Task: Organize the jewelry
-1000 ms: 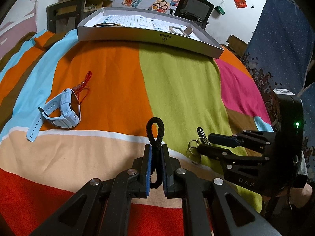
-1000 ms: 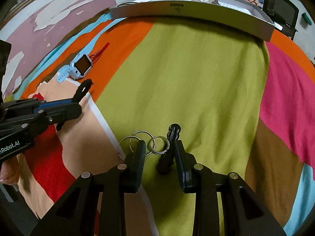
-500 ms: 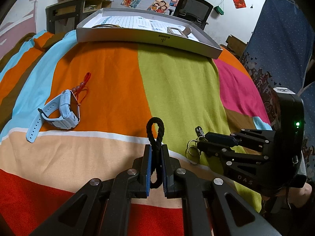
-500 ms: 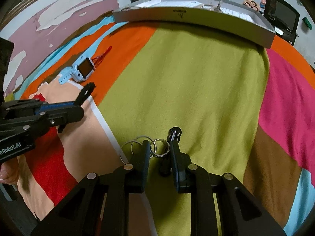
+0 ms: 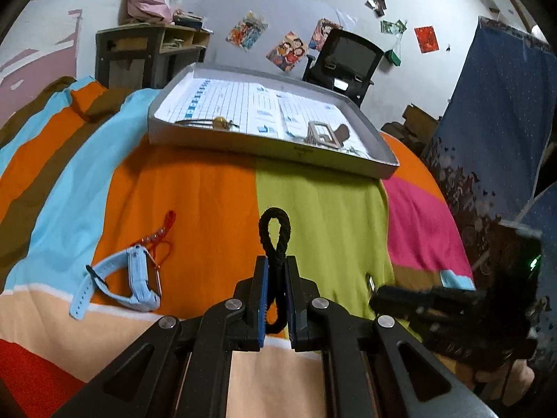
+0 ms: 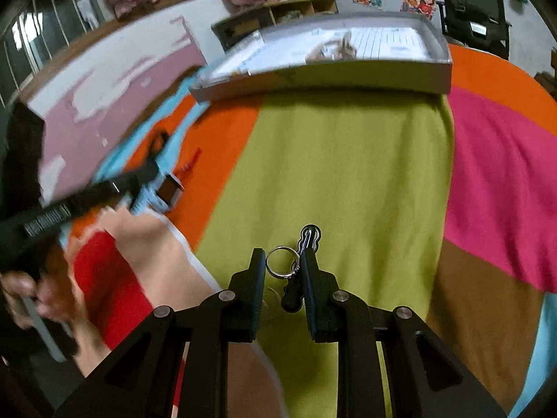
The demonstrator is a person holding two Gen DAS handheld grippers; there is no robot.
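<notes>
The left gripper [image 5: 275, 301] pinched a black braided cord loop [image 5: 275, 235], long axis pointing away toward the far grey shallow tray [image 5: 271, 146]. The right gripper [image 6: 282, 277] clamped a black clip with silver key rings [image 6: 296, 264], lifted above the green stripe of the striped bedspread [image 6: 341, 160]; the tray lay straight ahead, far side, about equally reachable.

Blurred by motion in the right wrist view: the black left gripper [image 6: 104, 191], the person's hand [image 6: 31, 296] below it, and the shallow grey cardboard tray [image 6: 323, 80] beyond. Partly hidden behind that gripper's fingers, the pale blue plastic wristwatch [image 6: 163, 191] (strap mostly out of sight). Smeared at the left wrist view's right side, the black right gripper [image 5: 379, 296]. Too small to identify: items lying in the tray.
</notes>
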